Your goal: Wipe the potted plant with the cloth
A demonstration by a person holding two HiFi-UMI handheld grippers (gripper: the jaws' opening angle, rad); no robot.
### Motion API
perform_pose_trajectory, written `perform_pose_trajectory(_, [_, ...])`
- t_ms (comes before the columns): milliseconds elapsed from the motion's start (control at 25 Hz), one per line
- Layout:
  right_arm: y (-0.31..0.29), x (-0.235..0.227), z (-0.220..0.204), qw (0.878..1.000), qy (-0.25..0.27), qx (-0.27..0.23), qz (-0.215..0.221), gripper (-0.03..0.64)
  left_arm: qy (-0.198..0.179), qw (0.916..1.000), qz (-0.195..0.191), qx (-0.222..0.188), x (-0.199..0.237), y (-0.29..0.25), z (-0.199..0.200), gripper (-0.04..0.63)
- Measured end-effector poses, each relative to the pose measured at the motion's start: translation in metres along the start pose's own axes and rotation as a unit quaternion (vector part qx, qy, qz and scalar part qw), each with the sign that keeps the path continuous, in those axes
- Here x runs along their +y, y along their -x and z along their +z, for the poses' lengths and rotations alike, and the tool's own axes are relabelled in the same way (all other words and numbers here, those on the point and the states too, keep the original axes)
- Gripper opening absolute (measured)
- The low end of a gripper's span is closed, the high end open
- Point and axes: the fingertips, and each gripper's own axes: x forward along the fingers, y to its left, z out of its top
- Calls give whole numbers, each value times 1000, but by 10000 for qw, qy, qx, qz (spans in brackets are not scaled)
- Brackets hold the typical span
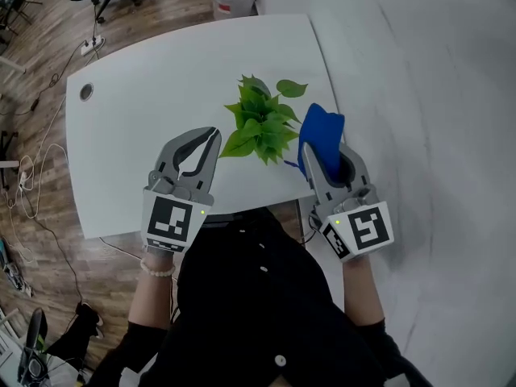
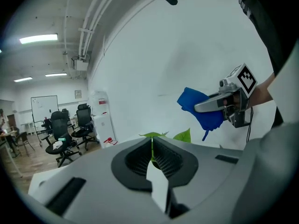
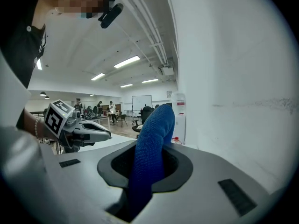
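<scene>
Left gripper (image 1: 214,137) is closed on a leaf (image 1: 235,144) of the plant (image 1: 262,123) on the table (image 1: 145,127). Right gripper (image 1: 326,160) clamps the cloth (image 1: 321,131) at the plant's 3 o'clock. Best approach: hold the leaf taut and stroke gently outward.

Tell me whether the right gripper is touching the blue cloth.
Touching. The right gripper view shows the right gripper clamping the blue cloth between its jaws, which press on it from both sides.

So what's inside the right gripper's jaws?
The blue cloth, clamped in the right gripper and sticking up past the tips. Its lower end is hidden by the gripper.
</scene>
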Motion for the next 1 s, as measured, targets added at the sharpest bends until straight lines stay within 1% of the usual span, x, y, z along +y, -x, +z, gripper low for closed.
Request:
perform_pose_trajectory(160, [0, 4, 18, 9995, 279, -150, -9, 98, 86, 9999, 101, -81, 1, 9, 21, 21])
perform_pose_trajectory(360, [-3, 10, 27, 9986, 452, -254, 50, 97, 160, 9995, 167, -224, 4, 14, 36, 20])
perform_pose_trajectory(560, [-4, 13, 29, 9982, 514, -291, 98, 97, 243, 9991, 198, -283, 4, 16, 39, 18])
perform_pose_trajectory(1000, [-7, 15, 29, 9976, 630, -236, 130, 97, 289, 9987, 292, -293, 9, 15, 39, 17])
